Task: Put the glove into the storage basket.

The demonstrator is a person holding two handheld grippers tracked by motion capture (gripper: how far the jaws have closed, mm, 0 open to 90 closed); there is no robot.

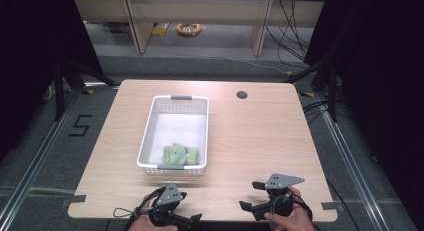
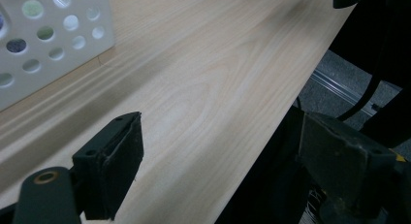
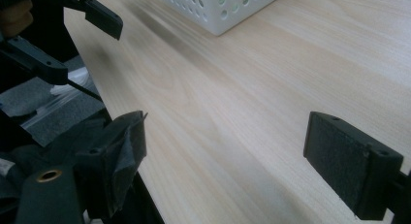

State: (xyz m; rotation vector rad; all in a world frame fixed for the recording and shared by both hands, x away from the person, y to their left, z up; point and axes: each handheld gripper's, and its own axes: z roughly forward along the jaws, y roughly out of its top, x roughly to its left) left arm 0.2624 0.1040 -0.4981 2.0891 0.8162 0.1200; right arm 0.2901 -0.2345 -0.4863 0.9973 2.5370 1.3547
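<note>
Tongs, left [image 1: 176, 209] and right [image 1: 254, 195], are held apart and empty at the pale wooden table's [image 1: 250, 141] near edge; green soft toy [image 1: 180, 155] sits in the white perforated plastic basket [image 1: 172, 108], so a reach in is judged next.

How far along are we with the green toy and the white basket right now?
Looks done: the green toy lies inside the white basket, at its near end. In hand: nothing. The left gripper and right gripper both sit open and empty at the near edge of the table. Left: apparently little; no other loose item shows on the table.
</note>
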